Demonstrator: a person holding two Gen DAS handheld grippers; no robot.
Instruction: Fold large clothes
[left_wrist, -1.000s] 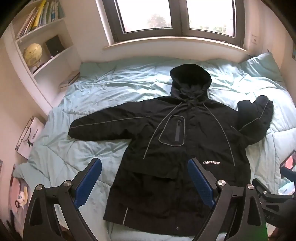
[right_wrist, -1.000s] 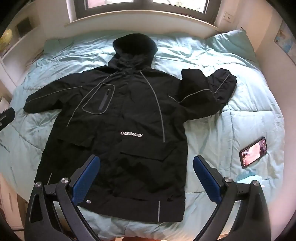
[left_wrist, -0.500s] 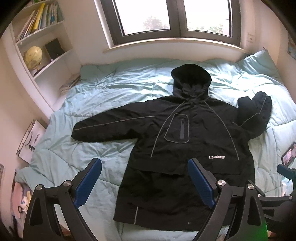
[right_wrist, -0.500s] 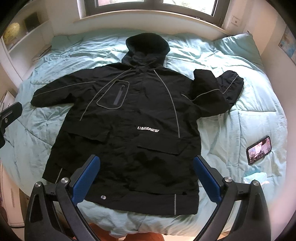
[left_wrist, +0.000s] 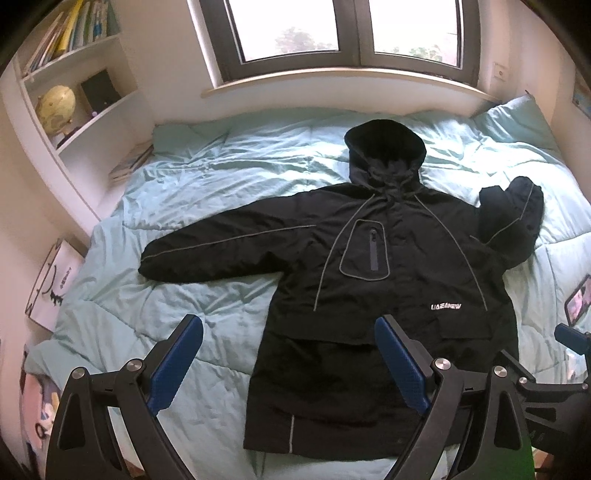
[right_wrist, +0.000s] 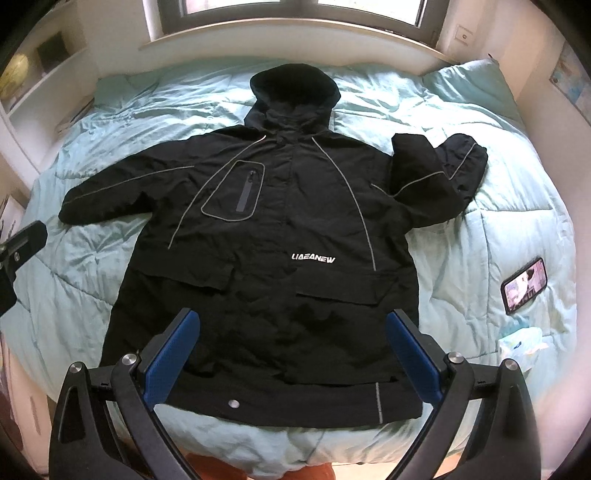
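A large black hooded jacket lies face up on a light blue duvet, hood toward the window. It also shows in the right wrist view. Its left sleeve is stretched out flat; its right sleeve is folded back on itself. My left gripper is open and empty, held above the jacket's lower left side. My right gripper is open and empty above the jacket's hem.
A phone with a lit screen lies on the duvet at the right, a tissue pack beside it. A pillow lies at the far right. Shelves with a globe and books stand left. A window is behind the bed.
Both grippers have drawn back and shifted left, so the jacket sits further right and further off in each view. The jacket has not moved. Both grippers stay open.
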